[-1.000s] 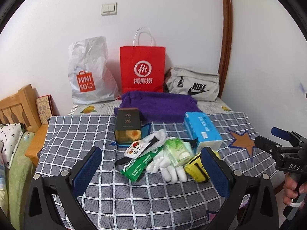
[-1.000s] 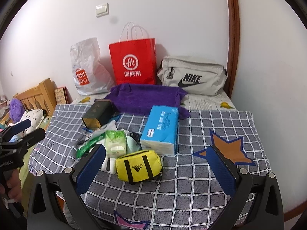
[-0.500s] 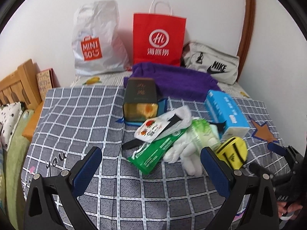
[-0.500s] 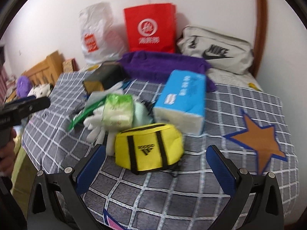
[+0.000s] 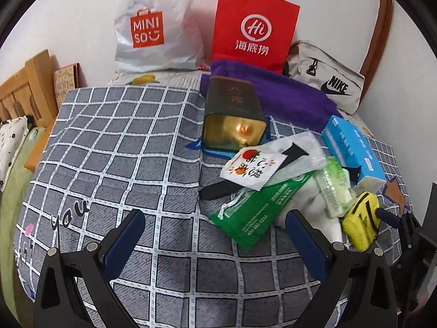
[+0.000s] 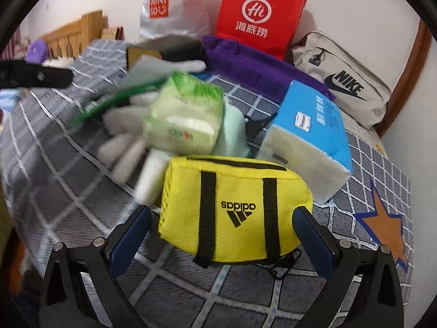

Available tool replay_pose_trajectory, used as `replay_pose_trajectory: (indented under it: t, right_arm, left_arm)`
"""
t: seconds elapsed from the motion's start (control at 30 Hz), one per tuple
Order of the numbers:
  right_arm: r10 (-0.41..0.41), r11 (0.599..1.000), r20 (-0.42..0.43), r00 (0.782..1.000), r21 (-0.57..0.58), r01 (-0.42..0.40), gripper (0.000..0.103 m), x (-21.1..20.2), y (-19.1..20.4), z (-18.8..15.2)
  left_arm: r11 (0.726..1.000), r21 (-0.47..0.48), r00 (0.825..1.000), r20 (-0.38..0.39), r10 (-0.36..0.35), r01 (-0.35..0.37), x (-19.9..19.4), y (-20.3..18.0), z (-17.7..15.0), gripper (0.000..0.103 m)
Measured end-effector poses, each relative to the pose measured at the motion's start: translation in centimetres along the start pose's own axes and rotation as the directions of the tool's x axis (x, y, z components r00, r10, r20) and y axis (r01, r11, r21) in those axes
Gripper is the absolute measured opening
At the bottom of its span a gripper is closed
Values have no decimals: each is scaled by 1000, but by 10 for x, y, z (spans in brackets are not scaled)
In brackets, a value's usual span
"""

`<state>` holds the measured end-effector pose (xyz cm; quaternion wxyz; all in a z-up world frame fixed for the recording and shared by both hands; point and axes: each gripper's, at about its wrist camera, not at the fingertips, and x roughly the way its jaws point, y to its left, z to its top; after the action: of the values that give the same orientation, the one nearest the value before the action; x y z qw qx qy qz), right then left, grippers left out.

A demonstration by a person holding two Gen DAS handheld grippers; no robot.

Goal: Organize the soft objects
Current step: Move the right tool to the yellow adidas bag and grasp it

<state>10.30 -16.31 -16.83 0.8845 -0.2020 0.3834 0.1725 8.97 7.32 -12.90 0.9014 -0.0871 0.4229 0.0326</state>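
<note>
**K:** Yellow nylon, adidas print: small duffel pouch [image 6: 235, 213] is what the right gripper [image 6: 221, 225] is lined up on. Jaws spread wide, one blue pad off each end of it, not touching yet as far as I can tell.

**M:** Where does it sit?

**K:** On the grey checked bedspread [image 5: 114, 147], nearest edge of the pile. Blue tissue pack [image 6: 308, 139] just behind on its right, green-and-white wipes pack [image 6: 183, 120] behind on its left, lying on top of white gloves [image 6: 123, 153]. Being outermost, it's the easy first pick, I'd guess.

**M:** Left side?

**K:** Left gripper [image 5: 215, 233] also spread wide, holding nothing, low over bare bedspread, with the green zip pouch [image 5: 256, 207] just ahead of its right pad. Looks parked so it stays clear of the other one.

**M:** Destination?

**K:** Can't tell. Candidates along the wall: white Miniso bag [image 5: 157, 27], red Haidilao paper bag [image 5: 254, 27], grey Nike bag [image 5: 325, 82]. Purple cloth [image 5: 286, 95] lies in front of them.

**M:** Risks?

**K:** Pouch is soft and will squash, so pinching across its length may buckle it. There's a loose black cord [image 6: 281, 269] under its front edge that could snag. The dark tin [image 5: 232, 114] is rigid, so probably not part of the sort.
</note>
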Motion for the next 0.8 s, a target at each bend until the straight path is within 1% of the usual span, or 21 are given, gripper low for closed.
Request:
replay_pose_trajectory:
  t: [0.03, 0.07, 0.1, 0.17, 0.2, 0.27, 0.3, 0.37, 0.43, 0.47, 0.53, 0.7, 0.8]
  right_arm:
    - [-2, 1000, 14, 1000, -3, 2, 100, 0, -1, -1]
    - [2, 1000, 26, 1000, 2, -2, 94, -1, -3, -1]
    - [10, 1000, 30, 1000, 8, -10, 83, -2, -5, -1]
    - [10, 1000, 33, 999, 20, -11, 76, -2, -10, 1]
    - [25, 999, 32, 999, 30, -26, 74, -3, -14, 2]
    - [42, 998, 35, 999, 44, -44, 71, -5, -17, 3]
    - [45, 998, 38, 998, 45, -47, 62, -6, -17, 4]
    - [88, 995, 47, 995, 45, -90, 36, -12, -18, 6]
    - [93, 994, 57, 994, 47, -96, 35, -18, -18, 8]
    - [90, 995, 62, 994, 41, -93, 32, -19, -18, 9]
    - [99, 994, 60, 993, 40, -101, 31, -21, -19, 10]
    - [112, 991, 64, 992, 70, -116, 28, -28, -30, 13]
    - [105, 990, 70, 992, 87, -111, 27, -34, -39, 15]
  left_arm:
    - [1000, -5, 1000, -6, 0, 0, 3, 2, -1, 103]
    - [1000, -7, 1000, -10, -3, 3, 5, 3, -1, 103]
    - [1000, -10, 1000, -16, -7, 7, 9, 4, -1, 103]
    - [1000, -13, 1000, -22, -15, 15, 13, 6, -1, 103]
    - [1000, -14, 999, -26, -20, 20, 15, 6, -2, 103]
    - [999, -11, 999, -30, -33, 33, 17, 6, -2, 103]
    - [999, -5, 999, -28, -46, 46, 18, 5, -2, 103]
    - [997, 5, 997, -22, -74, 74, 19, 3, 0, 103]
    - [995, 19, 995, -16, -99, 100, 20, -1, 3, 103]
    - [994, 24, 994, -16, -107, 107, 21, -3, 5, 103]
    - [993, 30, 993, -16, -117, 118, 25, -6, 12, 103]
    - [985, 25, 986, -6, -168, 168, 36, -4, 32, 103]
    - [981, 37, 982, -29, -189, 190, 51, -5, 41, 102]
